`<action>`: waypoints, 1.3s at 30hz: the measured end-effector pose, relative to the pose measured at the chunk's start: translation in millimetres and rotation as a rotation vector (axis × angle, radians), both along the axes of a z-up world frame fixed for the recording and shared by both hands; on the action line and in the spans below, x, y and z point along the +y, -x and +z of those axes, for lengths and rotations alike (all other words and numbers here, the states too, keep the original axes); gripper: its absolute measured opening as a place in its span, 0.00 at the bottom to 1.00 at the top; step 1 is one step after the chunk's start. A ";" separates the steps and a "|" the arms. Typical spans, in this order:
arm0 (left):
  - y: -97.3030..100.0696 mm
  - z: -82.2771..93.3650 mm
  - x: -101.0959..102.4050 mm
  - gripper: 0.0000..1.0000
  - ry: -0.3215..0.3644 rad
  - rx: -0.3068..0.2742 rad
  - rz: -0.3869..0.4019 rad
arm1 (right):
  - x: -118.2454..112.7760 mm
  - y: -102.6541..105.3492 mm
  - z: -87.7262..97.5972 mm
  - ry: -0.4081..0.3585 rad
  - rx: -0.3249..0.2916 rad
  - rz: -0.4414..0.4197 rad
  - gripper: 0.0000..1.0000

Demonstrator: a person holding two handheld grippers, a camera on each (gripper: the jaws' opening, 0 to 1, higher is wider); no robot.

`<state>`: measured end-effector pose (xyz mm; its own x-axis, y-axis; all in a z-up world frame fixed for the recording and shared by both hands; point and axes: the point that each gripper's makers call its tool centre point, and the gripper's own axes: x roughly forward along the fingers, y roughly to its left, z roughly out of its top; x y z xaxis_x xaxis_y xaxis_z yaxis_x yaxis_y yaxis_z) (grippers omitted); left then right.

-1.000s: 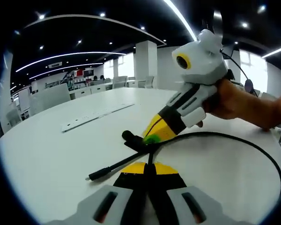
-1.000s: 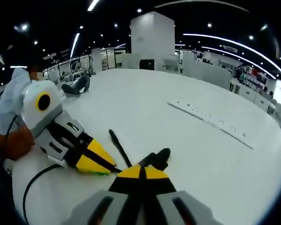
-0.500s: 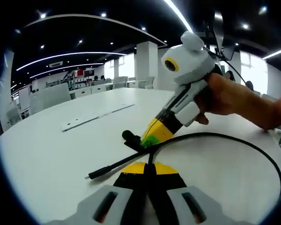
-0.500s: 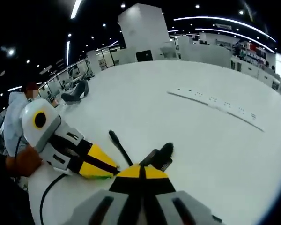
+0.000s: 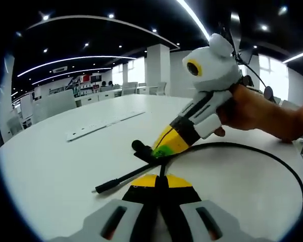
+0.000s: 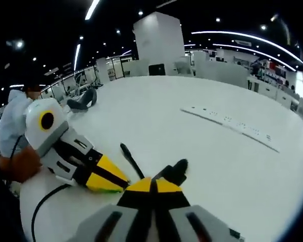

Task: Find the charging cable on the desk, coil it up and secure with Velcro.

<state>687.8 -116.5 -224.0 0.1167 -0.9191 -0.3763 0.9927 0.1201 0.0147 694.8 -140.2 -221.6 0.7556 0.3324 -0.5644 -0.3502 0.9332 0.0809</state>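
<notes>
The black charging cable [image 5: 252, 151] lies on the white table [image 5: 50, 166] and sweeps in a wide loop to the right. One thin plug end [image 5: 106, 187] points left, and a thicker end [image 5: 139, 147] sits just beyond the crossing. My left gripper [image 5: 159, 177] is shut on the cable where its strands cross. My right gripper [image 5: 160, 150], held by a hand [image 5: 257, 108], comes in from the right, shut on the cable beside the thicker end; a green patch shows at its tip. In the right gripper view, the right gripper [image 6: 151, 181] meets the left gripper [image 6: 122, 180] at the cable [image 6: 129, 159].
A long white power strip [image 5: 103, 125] [image 6: 232, 126] lies farther out on the table. A dark object [image 6: 83, 98] rests on the far side. A person [image 6: 12, 113] is at the table's edge. Chairs and a pillar stand beyond.
The right gripper tipped up steeper half a second ago and has swung back down to its first tilt, tip staying on the cable. The left gripper and the cable have stayed put.
</notes>
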 end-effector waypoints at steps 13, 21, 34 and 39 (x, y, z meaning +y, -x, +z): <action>0.5 -0.1 -0.4 0.05 0.004 0.012 0.012 | -18.9 16.7 6.2 0.111 -0.099 -0.008 0.03; 2.4 0.0 0.3 0.05 0.009 0.022 0.023 | -16.5 23.8 2.6 0.016 -0.063 -0.030 0.09; 0.8 0.1 0.0 0.05 0.005 0.022 0.041 | -24.6 33.9 -4.4 0.030 -0.032 -0.042 0.14; 0.0 0.1 0.0 0.06 0.007 0.024 0.042 | -24.9 35.8 -6.4 0.029 -0.024 -0.040 0.13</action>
